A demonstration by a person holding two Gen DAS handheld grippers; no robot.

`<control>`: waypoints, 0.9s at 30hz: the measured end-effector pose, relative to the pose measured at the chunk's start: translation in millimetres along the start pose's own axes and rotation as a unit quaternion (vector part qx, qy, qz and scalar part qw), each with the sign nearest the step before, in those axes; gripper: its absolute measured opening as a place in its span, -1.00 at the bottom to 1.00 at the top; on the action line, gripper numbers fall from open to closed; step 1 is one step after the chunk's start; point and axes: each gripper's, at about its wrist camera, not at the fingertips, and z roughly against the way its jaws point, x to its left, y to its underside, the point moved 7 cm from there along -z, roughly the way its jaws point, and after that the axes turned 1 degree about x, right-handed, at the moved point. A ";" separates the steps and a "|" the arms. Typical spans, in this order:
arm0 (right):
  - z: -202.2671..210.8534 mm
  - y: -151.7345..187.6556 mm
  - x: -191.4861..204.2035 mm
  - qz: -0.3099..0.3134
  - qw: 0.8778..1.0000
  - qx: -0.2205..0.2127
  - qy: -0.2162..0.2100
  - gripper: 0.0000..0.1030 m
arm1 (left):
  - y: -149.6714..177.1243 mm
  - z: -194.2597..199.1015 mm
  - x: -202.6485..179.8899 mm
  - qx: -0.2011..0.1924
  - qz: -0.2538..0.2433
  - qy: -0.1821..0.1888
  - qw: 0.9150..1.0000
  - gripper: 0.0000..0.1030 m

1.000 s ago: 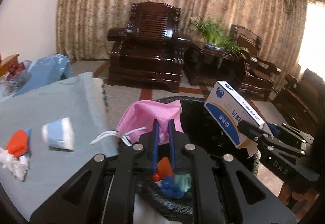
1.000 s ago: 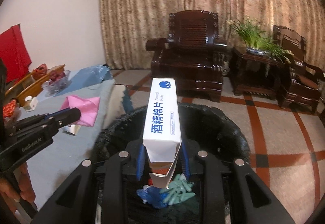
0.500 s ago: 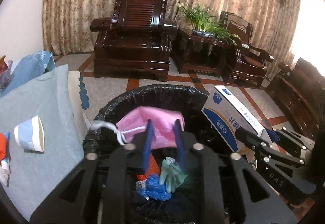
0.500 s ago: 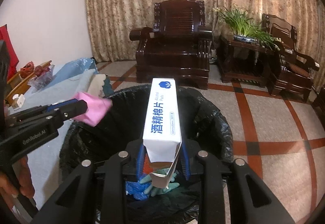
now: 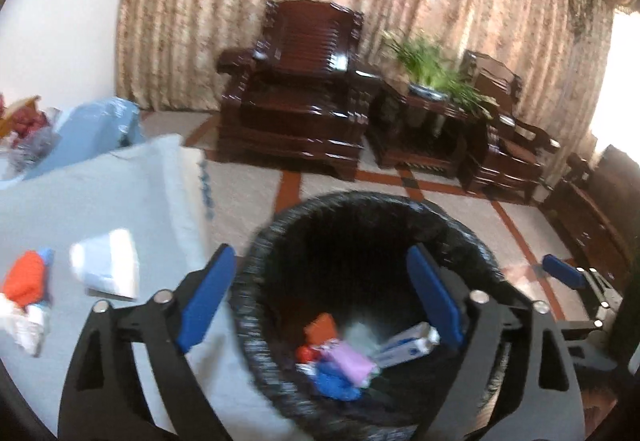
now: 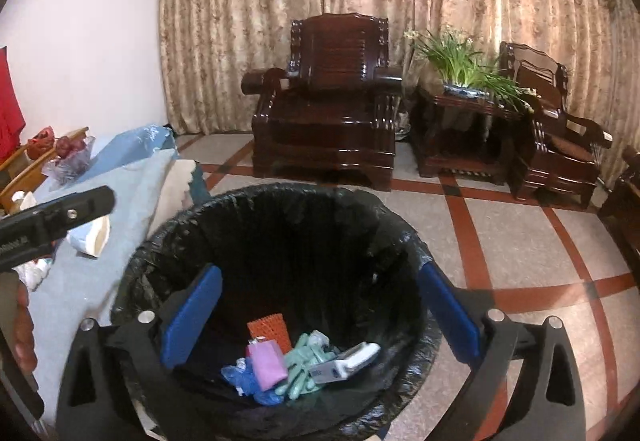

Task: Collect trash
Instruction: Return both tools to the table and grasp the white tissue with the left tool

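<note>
Right wrist view alone shows teal gloves (image 6: 302,365) in bin (image 6: 280,209), hand (image 6: 22,325); left wrist view alone, orange scrap (image 5: 24,277) on table (image 5: 100,201). Both grippers (image 5: 320,301) (image 6: 320,317) opening, nothing between.

A bench (image 5: 120,197) draped in pale blue cloth carries a tipped paper cup (image 5: 106,267), an orange scrap (image 5: 25,276) just beside some white crumpled bits (too blurred to name), and a blue bag (image 6: 132,149) at its far end. On the tiled floor (image 6: 500,241) stands the black-lined bin (image 6: 280,201), touching the bench's edge.
</note>
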 end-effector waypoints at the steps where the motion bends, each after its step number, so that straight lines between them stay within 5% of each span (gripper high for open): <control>1: 1.4 -1.4 3.7 -0.001 1.000 -0.002 -0.005 0.89 | -1.1 6.9 8.0 -0.008 0.001 -0.011 1.000 0.76; 12: 3.9 -12.2 78.6 0.027 0.997 -0.009 -0.072 0.89 | 5.9 81.8 112.1 -0.043 0.034 -0.127 0.990 0.83; 27: -5.6 -12.1 214.8 0.089 0.981 -0.012 -0.169 0.89 | 38.8 144.6 229.5 -0.043 0.085 -0.250 0.963 0.83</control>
